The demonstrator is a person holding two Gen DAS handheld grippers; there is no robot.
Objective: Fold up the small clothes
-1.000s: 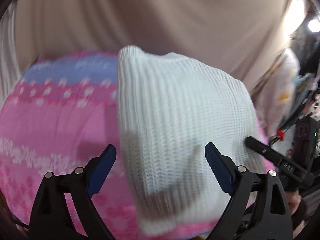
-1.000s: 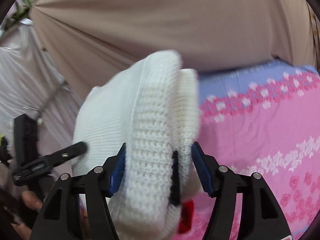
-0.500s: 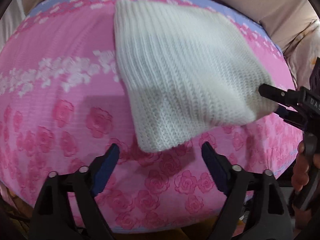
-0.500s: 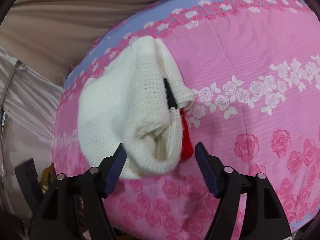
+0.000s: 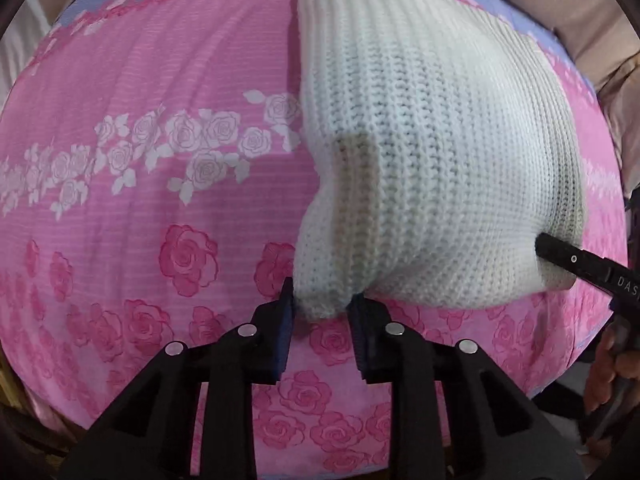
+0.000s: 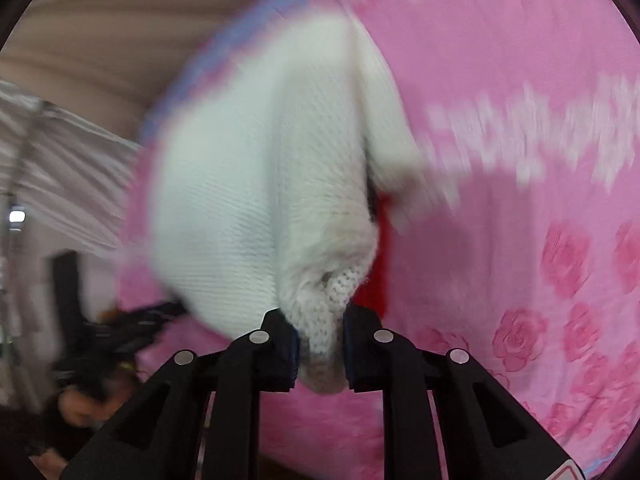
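A white knitted garment (image 5: 432, 152) lies on a pink rose-patterned sheet (image 5: 160, 184). My left gripper (image 5: 322, 312) is shut on its near left corner. In the right wrist view the same white knit (image 6: 256, 168) is blurred, and my right gripper (image 6: 320, 336) is shut on its other near corner. A red patch (image 6: 378, 256) shows under the raised edge. The right gripper's black finger (image 5: 576, 260) also shows at the garment's right corner in the left wrist view.
The pink sheet (image 6: 540, 128) covers the whole work surface, with a blue band at its far edge (image 5: 516, 12). Beige cloth (image 6: 120, 20) hangs behind. A person's hand (image 5: 608, 364) holds the right gripper at the right edge.
Both grippers were open half a second ago and have shut on the garment's two near corners. The near edge of the knit is now bunched and lifted slightly.
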